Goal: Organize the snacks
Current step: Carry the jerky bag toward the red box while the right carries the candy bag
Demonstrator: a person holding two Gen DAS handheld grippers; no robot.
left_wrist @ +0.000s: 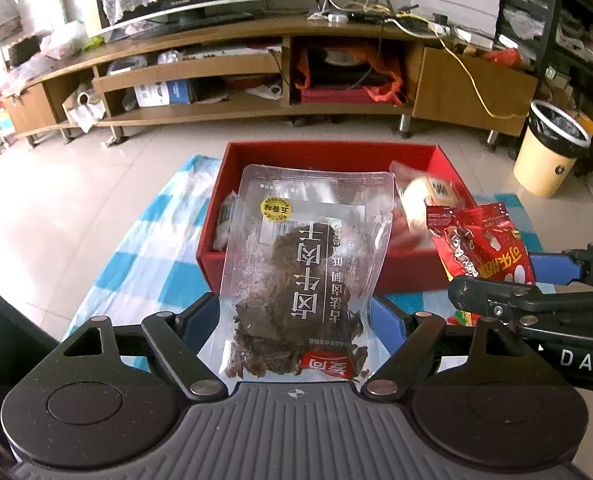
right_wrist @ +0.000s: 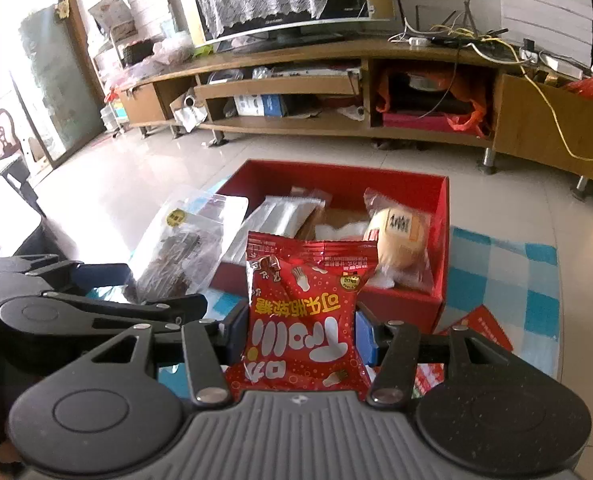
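Note:
My left gripper (left_wrist: 296,316) is shut on a clear pouch of dark dried meat (left_wrist: 296,264), held upright in front of the red box (left_wrist: 336,152). My right gripper (right_wrist: 300,332) is shut on a red candy packet (right_wrist: 304,312), also held just before the red box (right_wrist: 440,280). The box holds a round bread in wrapper (right_wrist: 400,236), clear packets (right_wrist: 280,216) and other snacks. In the left wrist view the red packet (left_wrist: 480,240) and right gripper (left_wrist: 496,284) show at right. In the right wrist view the meat pouch (right_wrist: 176,252) and left gripper (right_wrist: 116,292) show at left.
The box sits on a blue and white checked cloth (left_wrist: 144,248) on a low table. More red packets (right_wrist: 480,328) lie on the cloth at right. A wooden TV stand (left_wrist: 256,80) runs along the far wall. A yellow bin (left_wrist: 548,148) stands on the tiled floor at right.

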